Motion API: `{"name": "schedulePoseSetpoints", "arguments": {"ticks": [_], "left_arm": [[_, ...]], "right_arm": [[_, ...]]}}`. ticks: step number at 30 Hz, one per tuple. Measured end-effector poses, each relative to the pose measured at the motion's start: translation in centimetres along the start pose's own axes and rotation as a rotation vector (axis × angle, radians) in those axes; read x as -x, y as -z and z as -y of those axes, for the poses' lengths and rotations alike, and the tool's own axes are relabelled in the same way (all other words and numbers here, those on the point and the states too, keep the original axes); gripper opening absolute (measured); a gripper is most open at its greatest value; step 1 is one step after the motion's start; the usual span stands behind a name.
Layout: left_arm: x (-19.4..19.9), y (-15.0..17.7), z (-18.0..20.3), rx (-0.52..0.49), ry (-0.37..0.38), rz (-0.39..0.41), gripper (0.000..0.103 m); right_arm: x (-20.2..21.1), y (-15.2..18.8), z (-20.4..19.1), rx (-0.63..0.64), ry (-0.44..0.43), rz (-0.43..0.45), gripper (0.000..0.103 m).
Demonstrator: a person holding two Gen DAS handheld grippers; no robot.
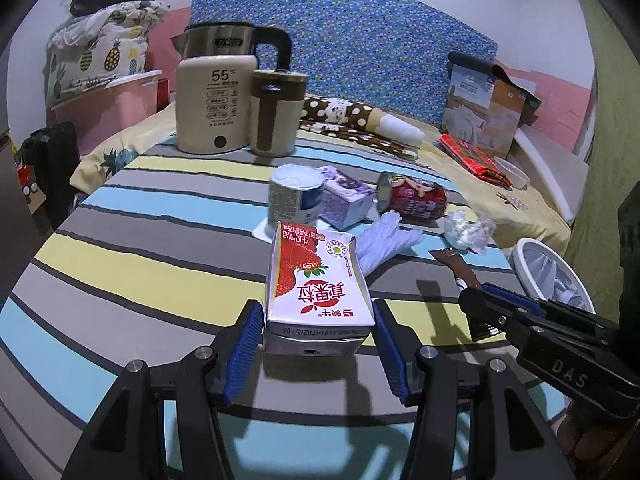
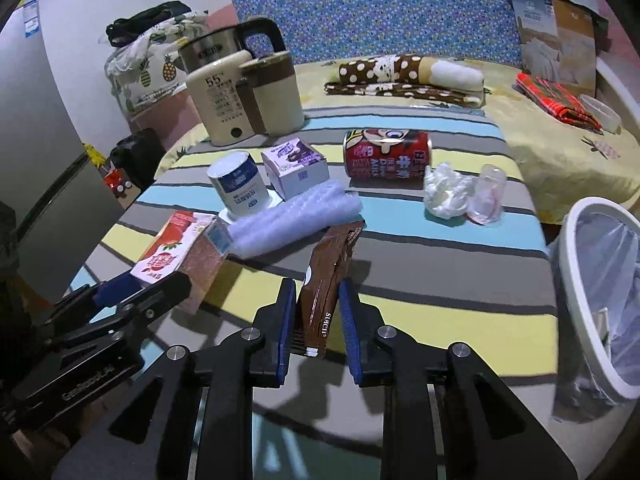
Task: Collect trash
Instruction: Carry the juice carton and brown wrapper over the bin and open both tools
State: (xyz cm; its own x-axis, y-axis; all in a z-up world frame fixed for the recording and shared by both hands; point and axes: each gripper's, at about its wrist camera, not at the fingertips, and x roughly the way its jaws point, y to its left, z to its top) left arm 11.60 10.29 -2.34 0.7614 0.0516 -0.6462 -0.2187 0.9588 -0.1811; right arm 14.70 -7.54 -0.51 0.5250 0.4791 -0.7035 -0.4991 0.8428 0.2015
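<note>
Now we hold the strawberry milk carton (image 1: 320,280) in our left gripper (image 1: 319,322), both blue pads pressed on its sides. Our right gripper (image 2: 318,304) is clamped on a brown snack wrapper (image 2: 326,280), which stands up between the pads. Both are above the striped tablecloth (image 2: 440,280). On the cloth lie a red can (image 2: 388,154) on its side, a crumpled tissue (image 2: 446,190), a white cup (image 2: 239,186) and a purple box (image 2: 295,168). At the right edge stands a white bin (image 2: 576,280) with a plastic liner; its contents we cannot see well.
</note>
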Motion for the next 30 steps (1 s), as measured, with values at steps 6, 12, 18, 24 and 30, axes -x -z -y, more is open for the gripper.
{"name": "schedulePoseSetpoints", "arguments": {"ticks": [6, 12, 18, 24, 30], "left_arm": [[1.5, 0.1, 2.3, -0.038, 0.024, 0.017, 0.055], [2.3, 0.1, 5.4, -0.082, 0.065, 0.023, 0.055], [2.4, -0.1, 8.4, -0.128, 0.11, 0.024, 0.055], [2.0, -0.5, 11.3, -0.17, 0.156, 0.022, 0.055], [1.4, -0.6, 14.1, -0.217, 0.195, 0.013, 0.055]], "right_arm": [[1.9, 0.3, 0.6, -0.018, 0.006, 0.034, 0.024], [3.6, 0.7, 1.7, -0.036, 0.021, 0.069, 0.024], [5.0, 1.0, 3.6, -0.067, 0.055, 0.1, 0.024], [6.6, 1.2, 6.0, -0.108, 0.1, 0.131, 0.024], [7.8, 1.7, 8.6, -0.154, 0.142, 0.153, 0.024]]}}
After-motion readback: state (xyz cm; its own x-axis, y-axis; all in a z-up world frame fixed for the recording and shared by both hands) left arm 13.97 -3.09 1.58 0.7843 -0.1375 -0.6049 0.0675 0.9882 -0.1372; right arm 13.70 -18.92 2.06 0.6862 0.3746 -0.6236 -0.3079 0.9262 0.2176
